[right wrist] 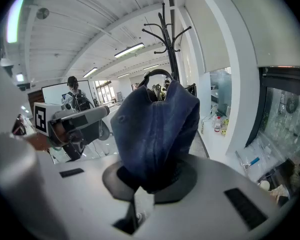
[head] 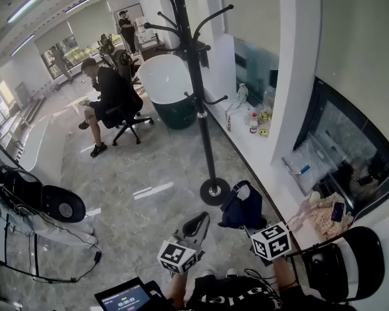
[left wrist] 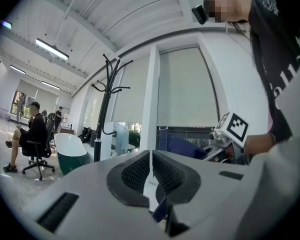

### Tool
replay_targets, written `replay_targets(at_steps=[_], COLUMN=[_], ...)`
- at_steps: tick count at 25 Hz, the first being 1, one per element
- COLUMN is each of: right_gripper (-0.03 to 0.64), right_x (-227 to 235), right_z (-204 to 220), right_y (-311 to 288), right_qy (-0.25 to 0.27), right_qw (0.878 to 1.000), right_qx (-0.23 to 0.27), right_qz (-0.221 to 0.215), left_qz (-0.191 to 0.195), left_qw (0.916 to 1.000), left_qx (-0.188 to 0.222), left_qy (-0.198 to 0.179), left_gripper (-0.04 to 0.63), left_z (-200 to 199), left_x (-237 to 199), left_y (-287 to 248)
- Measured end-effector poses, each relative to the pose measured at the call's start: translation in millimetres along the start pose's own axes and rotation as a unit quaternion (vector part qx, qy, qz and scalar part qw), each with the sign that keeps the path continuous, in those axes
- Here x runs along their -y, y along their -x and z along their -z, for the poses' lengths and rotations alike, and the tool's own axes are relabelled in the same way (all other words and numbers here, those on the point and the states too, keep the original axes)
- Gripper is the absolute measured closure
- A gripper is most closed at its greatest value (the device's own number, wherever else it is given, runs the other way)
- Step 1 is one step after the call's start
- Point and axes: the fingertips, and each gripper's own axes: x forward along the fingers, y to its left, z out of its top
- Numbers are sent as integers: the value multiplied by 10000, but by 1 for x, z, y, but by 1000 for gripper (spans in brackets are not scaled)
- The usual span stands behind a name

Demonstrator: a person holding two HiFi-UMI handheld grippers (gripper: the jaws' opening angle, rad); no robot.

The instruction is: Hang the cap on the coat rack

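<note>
- On the left, our left tool (head: 200,221) is clenched on nothing. In the left gripper view its jaws meet with only a thin slit between them, and they point toward the rack.
- Ahead, between both tools in the head view, stands the black coat rack (head: 199,102). Its round base rests on the floor (head: 136,173), and its hooks branch from the upright pole well above the tools.
- On the right, our right tool (head: 251,225) is clenched on the dark blue cap (head: 242,205). In the right gripper view the fabric is pinched between its pads and stands up above them.
- The cap lies just right of the rack's base and is not yet on any hook. The hooks sit ahead of it, higher and slightly to the left.
- We judge the right tool the nearer one. The coming move looks like a lift along the pole's vertical axis, then in toward a hook.
</note>
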Motion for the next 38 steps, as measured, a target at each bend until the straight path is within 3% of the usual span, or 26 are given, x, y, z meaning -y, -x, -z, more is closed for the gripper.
replay_targets(at_steps=[9,20,29,38], right_gripper=[586,586,586,586], right_x=[29,67,82,111], right_z=[-6,-38,-125,-229], right_y=[-8,-44,-116,-155], right_qy=[-27,-211,-166,225], right_qw=[10000,9993,9979,9940], right_qx=[40,84,271,522], right_qz=[7,309,562,935], left_qz=[-53,178,629,1091], left_qw=[9997,9995,9977,9934], left_qx=[-250,-237,-70,-18], left_qy=[-4,-61,-258,-342], left_gripper=[589,589,589,589], left_z=[7,8,-19,-30], left_x=[2,-53,-146,-208], left_y=[-17,-65,-112,-142])
